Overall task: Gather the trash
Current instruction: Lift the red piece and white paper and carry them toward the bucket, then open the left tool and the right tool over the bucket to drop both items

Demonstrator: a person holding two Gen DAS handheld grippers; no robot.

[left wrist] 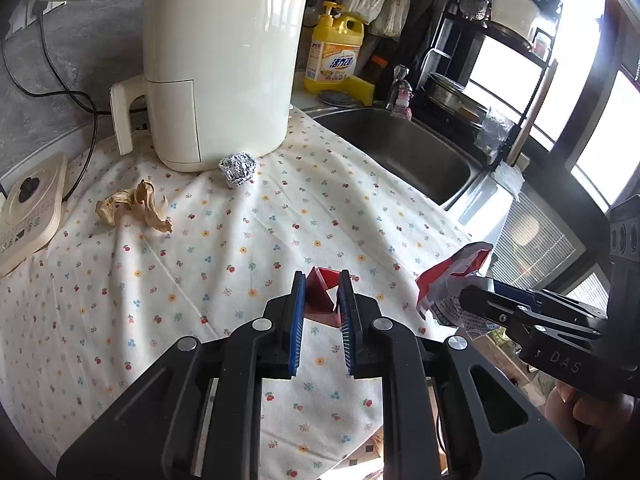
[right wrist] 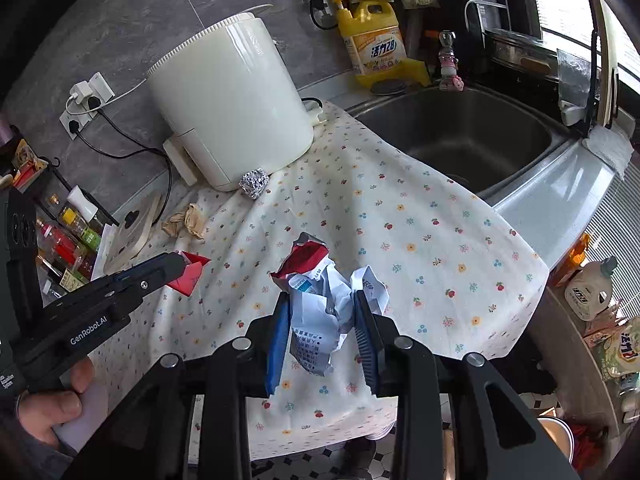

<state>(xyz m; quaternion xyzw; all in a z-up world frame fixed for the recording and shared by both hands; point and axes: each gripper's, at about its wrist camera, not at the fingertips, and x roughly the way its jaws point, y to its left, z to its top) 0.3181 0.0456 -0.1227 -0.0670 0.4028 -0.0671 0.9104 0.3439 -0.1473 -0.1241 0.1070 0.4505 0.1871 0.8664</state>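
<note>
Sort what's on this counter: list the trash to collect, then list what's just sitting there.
Trash:
- red paper scrap, held in the left gripper
- crumpled red-and-white wrapper, held in the right gripper
- foil ball
- crumpled brown paper

Just sitting there:
- air fryer
- yellow detergent bottle
- sink
- floral cloth

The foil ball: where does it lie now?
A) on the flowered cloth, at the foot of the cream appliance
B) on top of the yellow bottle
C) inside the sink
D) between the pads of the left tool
A: the foil ball sits on the flowered cloth at the base of the cream appliance.
</note>
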